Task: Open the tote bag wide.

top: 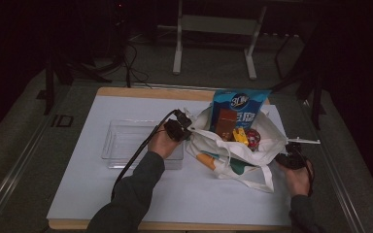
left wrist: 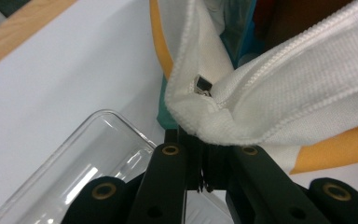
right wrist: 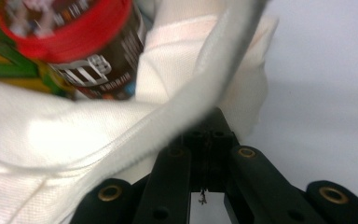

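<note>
A white tote bag [top: 223,158] with orange and teal print lies open on the white mat. A tall blue snack packet [top: 238,104], a brown packet [top: 225,122], a yellow item [top: 240,136] and a red-lidded tub [top: 252,139] stick out of it. My left gripper [top: 188,130] is shut on the bag's left rim. In the left gripper view its jaws [left wrist: 193,136] pinch the folded white hem [left wrist: 223,116]. My right gripper [top: 280,157] is shut on the bag's right rim. Its jaws [right wrist: 208,127] clamp the white fabric edge [right wrist: 135,135], with the red-lidded tub [right wrist: 84,46] just beyond.
An empty clear plastic tray [top: 126,143] sits on the mat to the left of the bag, close under my left gripper [left wrist: 74,177]. The mat [top: 199,194] lies on a wooden board [top: 126,91]. A metal stand [top: 213,29] is on the floor beyond the table.
</note>
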`<state>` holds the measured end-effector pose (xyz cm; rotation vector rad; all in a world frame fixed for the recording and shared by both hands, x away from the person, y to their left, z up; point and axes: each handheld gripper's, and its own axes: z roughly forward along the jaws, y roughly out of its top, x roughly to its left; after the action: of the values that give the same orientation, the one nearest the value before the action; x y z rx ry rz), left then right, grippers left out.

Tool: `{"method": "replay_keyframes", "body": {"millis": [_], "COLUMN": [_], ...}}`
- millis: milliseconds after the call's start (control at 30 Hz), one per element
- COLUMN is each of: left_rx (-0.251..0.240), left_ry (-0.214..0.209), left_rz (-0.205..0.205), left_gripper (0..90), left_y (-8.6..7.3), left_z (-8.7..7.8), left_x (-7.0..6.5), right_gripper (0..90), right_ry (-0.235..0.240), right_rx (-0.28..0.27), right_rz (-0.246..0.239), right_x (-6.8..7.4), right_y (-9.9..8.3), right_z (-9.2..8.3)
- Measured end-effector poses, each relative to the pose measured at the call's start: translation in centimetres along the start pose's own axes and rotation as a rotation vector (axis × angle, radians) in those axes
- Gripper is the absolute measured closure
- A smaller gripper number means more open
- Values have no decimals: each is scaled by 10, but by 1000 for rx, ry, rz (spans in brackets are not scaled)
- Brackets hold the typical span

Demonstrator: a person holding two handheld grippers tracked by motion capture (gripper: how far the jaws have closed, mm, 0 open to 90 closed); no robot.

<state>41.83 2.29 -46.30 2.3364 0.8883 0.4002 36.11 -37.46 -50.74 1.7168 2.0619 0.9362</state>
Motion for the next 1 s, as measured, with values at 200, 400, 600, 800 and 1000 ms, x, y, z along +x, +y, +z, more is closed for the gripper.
{"method": "replay_keyframes", "body": {"millis": [200,400,600,800,1000], "left_rx": [-1,-32,-75,-122,-190], "left_ry": [-6,-37,-54,-84,-116], "left_rz": [-18,-18,-18,6,69], "left_gripper": [877,794,674,668,672], "left_y": [0,-3,-12,-16,-12], "left_z": [-2,-16,-36,-58,-80], "left_x": [1,4,8,5,-8], "right_gripper": [899,838,752,692,655], "right_ry": [-8,-15,15,31,38], "right_rx": [10,-15,-58,-90,-138], "right_rz": [9,27,33,27,1], "right_x": [1,0,-3,1,9], "right_y": [0,-1,-10,-14,-11], "right_z": [1,-10,-32,-48,-70]}}
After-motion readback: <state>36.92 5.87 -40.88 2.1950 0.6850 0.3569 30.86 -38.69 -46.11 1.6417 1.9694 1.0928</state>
